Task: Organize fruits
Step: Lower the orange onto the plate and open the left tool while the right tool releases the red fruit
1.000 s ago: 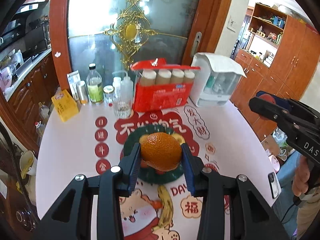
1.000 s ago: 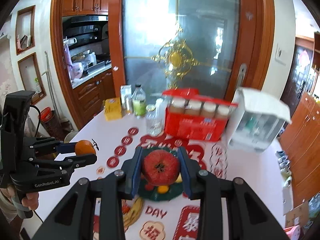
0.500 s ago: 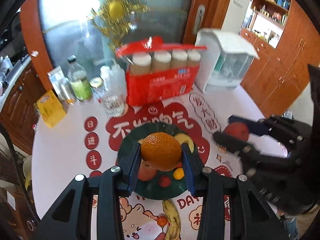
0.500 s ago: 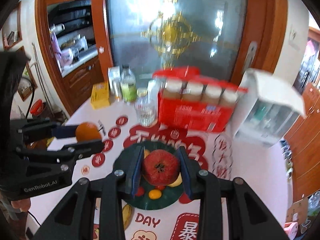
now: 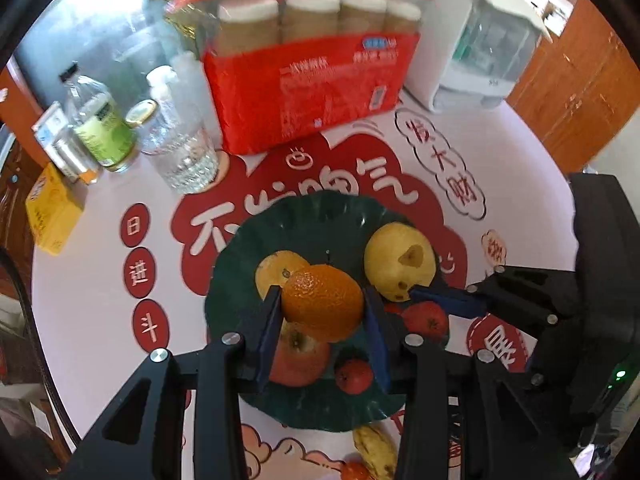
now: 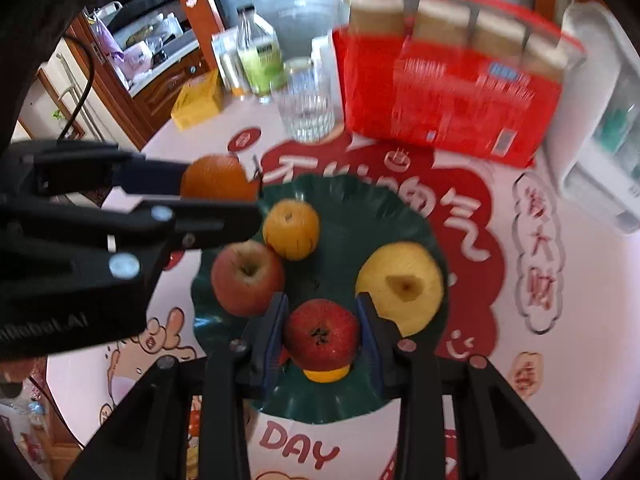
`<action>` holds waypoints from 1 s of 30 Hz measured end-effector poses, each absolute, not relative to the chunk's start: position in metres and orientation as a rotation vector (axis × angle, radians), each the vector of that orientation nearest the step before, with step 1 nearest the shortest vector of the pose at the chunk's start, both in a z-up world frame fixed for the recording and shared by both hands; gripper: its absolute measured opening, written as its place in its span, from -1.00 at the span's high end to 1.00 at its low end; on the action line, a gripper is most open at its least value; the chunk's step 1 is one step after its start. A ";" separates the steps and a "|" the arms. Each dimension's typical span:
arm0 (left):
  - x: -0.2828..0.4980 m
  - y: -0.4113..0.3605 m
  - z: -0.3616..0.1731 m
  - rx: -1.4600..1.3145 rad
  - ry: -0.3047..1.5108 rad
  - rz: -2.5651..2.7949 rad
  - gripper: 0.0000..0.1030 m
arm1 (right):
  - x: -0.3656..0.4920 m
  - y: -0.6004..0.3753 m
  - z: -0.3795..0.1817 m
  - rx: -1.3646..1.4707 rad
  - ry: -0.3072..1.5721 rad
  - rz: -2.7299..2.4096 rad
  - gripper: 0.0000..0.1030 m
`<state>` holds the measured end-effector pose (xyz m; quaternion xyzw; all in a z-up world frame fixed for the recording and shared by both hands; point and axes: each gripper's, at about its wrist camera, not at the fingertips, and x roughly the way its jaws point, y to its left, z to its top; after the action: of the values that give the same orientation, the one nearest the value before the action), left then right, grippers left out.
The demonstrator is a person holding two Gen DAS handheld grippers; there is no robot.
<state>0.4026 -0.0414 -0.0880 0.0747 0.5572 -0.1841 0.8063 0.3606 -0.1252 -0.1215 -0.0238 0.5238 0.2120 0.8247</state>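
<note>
My left gripper (image 5: 322,300) is shut on an orange (image 5: 320,312), hanging just above the dark green plate (image 5: 320,220). On the plate lie a yellow pear (image 5: 400,266), a small yellow citrus (image 5: 274,270), a red-yellow apple (image 5: 298,356) and a small red fruit (image 5: 354,376). My right gripper (image 6: 322,320) is shut on a dark red fruit (image 6: 322,334), low over the plate's (image 6: 360,216) near side, beside the pear (image 6: 400,284) and the apple (image 6: 247,278). A small yellow fruit (image 6: 326,374) peeks out beneath it.
Behind the plate stand a red carton of bottles (image 5: 312,92), a drinking glass (image 5: 180,156), a green-labelled bottle (image 5: 102,128), a yellow box (image 5: 52,210) and a white dispenser (image 5: 476,44). A banana (image 5: 372,448) lies on the printed tablecloth near the front.
Both grippers have come down and tipped towards the plate, each still holding its fruit. The right gripper has closed in beside the left one over the plate.
</note>
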 end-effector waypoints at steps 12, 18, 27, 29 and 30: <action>0.411 -0.051 -0.126 0.215 1.241 -0.453 0.26 | 0.370 -0.121 -0.156 -0.037 1.127 0.495 0.31; 0.414 -0.050 -0.136 0.200 1.271 -0.447 0.23 | 0.370 -0.120 -0.157 -0.046 1.112 0.502 0.30; 0.402 -0.053 -0.120 0.223 1.225 -0.449 -0.04 | 0.364 -0.126 -0.155 -0.020 1.101 0.512 0.21; 0.399 -0.051 -0.117 0.222 1.221 -0.447 -0.04 | 0.363 -0.127 -0.154 -0.016 1.099 0.513 0.21; 0.397 -0.051 -0.115 0.221 1.219 -0.445 -0.03 | 0.362 -0.128 -0.152 -0.014 1.096 0.514 0.21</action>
<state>0.3974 -0.0507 -0.1150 0.1028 0.5664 -0.2069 0.7910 0.3619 -0.1278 -0.1525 -0.0066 0.5152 0.2418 0.8222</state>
